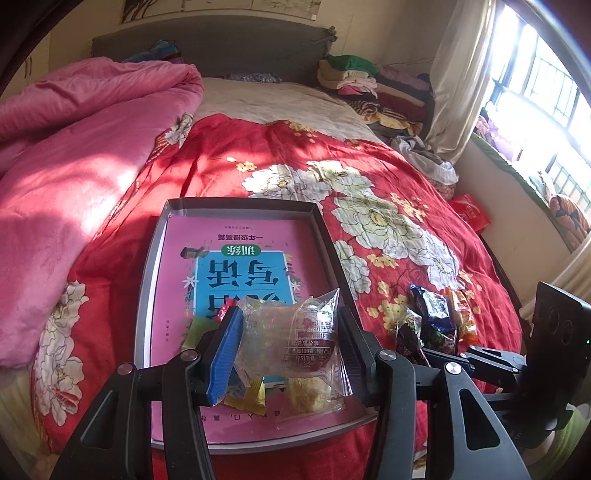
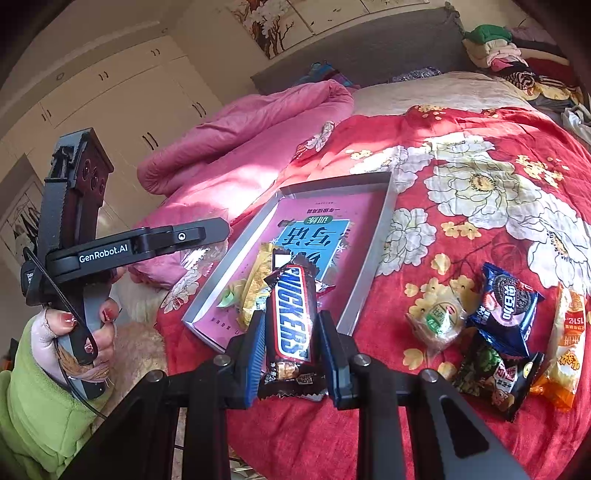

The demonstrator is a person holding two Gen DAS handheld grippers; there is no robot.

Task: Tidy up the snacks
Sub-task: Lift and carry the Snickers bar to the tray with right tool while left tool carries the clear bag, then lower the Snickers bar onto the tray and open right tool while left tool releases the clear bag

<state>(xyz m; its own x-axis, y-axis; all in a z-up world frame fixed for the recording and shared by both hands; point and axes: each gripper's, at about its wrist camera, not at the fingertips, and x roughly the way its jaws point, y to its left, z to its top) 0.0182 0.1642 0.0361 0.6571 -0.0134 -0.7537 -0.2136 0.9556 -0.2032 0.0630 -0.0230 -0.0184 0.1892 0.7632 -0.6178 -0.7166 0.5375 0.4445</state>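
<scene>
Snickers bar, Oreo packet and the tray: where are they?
Snickers bar (image 2: 291,314), right wrist view, on the blue letters of its wrapper.
Oreo packet (image 2: 508,306), right wrist view, on its dark blue front.
Tray (image 2: 386,206), right wrist view, on its grey right wall.

Bedroom interior, daylit. Wide bed with a grey upholstered headboard (image 1: 210,35) against the far wall, covered by a red quilt printed with large white flowers (image 1: 388,206); beige sheet exposed near the head. Bulky pink duvet (image 1: 74,147) bunched along one side. Stack of folded clothes in mixed colours (image 1: 354,79) piled beside the headboard, near a cream curtain (image 1: 454,74). Barred window (image 1: 546,88) on that side, strongly overexposed, throwing dappled sunlight across the bedding. Cream built-in wardrobe with dark handles (image 2: 122,96) opposite. Floral wall picture (image 2: 273,26) above the headboard.
</scene>
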